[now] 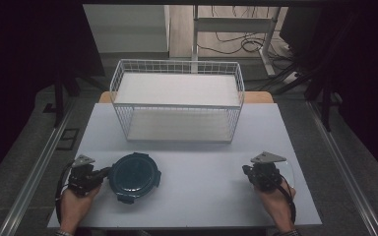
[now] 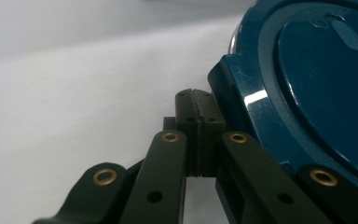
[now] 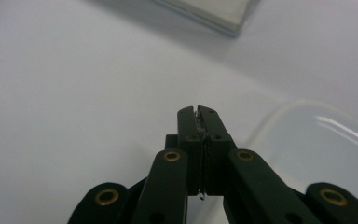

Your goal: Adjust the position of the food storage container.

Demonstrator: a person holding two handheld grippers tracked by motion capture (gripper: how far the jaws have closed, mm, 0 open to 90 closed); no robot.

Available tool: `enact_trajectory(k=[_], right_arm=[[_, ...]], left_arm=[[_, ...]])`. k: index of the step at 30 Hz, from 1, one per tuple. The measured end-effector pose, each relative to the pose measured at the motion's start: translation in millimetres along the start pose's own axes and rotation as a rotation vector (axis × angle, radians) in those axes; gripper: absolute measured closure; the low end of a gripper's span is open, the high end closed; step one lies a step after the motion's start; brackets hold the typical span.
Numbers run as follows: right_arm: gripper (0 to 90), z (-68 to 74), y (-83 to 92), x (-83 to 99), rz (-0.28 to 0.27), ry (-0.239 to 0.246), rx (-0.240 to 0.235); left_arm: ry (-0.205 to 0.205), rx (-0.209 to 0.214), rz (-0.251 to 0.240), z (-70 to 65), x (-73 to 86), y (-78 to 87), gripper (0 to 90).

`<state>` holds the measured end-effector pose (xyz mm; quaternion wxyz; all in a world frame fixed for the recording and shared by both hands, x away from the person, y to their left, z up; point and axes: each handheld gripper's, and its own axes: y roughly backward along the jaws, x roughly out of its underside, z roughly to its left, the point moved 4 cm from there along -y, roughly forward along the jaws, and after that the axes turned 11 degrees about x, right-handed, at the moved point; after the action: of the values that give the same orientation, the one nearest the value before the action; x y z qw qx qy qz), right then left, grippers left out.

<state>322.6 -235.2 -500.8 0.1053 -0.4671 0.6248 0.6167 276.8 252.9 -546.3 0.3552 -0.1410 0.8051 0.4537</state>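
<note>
The pale grey table (image 1: 187, 187) is the largest thing in the high view, a smooth matte slab with its near edge cut off at the bottom of the frame; the surroundings on both sides sink into darkness, and little can be made out there beyond metal rails and cables on the floor behind. At the far half of the table stands a white wire basket (image 1: 177, 101), box-shaped, open mesh on all sides, with two flat white shelves inside.

Near the front left lies a round dark teal container lid (image 1: 134, 177), glossy hard plastic with latch tabs jutting from its rim; in the left gripper view (image 2: 307, 93) it runs off the right edge, scuffed and catching a highlight. Whether a bowl sits beneath it cannot be told.

At the front right a clear rounded container (image 1: 286, 169) is mostly hidden behind the right gripper (image 1: 248, 171); in the right gripper view (image 3: 326, 140) it is a faint translucent rim beside the jaws.

The left gripper (image 1: 107, 172) points at the lid's edge, its black jaws clenched together on nothing, just beside the lid. The right gripper's jaws are likewise pressed together, empty.
</note>
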Motion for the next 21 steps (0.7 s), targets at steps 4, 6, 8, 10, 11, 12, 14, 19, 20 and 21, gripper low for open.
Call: enact_trajectory(k=[4,6,8,10,11,12,14,19,20,21], right_arm=[[87.2,17.4,0.9,-7.2,-0.040,0.040,-0.054],[88.1,25.0,-0.2,-8.6,-0.038,0.052,-0.076],[88.5,27.6,-0.6,-9.4,-0.040,0.058,-0.088],[89.0,32.5,-0.8,-11.1,-0.042,0.054,-0.111],[89.1,34.9,-0.8,-11.6,-0.044,0.049,-0.122],[89.2,37.2,-0.7,-11.9,-0.044,0.048,-0.137],[89.4,44.7,-1.1,-12.2,-0.036,0.051,-0.178],[89.4,54.0,-3.4,-13.1,-0.030,0.063,-0.215],[89.4,54.0,-3.4,-13.1,-0.030,0.063,-0.215],[89.4,55.8,-3.6,-12.9,-0.029,0.063,-0.222]], left_arm=[[-0.017,0.028,0.015,-14.1,0.3,-6.1,90.0],[-0.021,0.045,0.020,-22.2,-0.6,-11.1,90.0],[-0.029,0.048,0.023,-26.6,-1.5,-14.1,90.0],[-0.046,0.063,0.031,-35.2,-3.8,-20.2,90.0],[-0.053,0.070,0.037,-39.3,-4.9,-23.4,90.0],[-0.062,0.077,0.042,-43.6,-6.0,-26.6,90.0],[-0.087,0.088,0.050,-56.1,-9.0,-35.1,90.0],[-0.122,0.112,0.064,-72.7,-13.1,-46.8,90.0],[-0.122,0.112,0.064,-72.7,-13.1,-46.8,90.0],[-0.126,0.116,0.066,-75.7,-13.8,-48.9,90.0]])
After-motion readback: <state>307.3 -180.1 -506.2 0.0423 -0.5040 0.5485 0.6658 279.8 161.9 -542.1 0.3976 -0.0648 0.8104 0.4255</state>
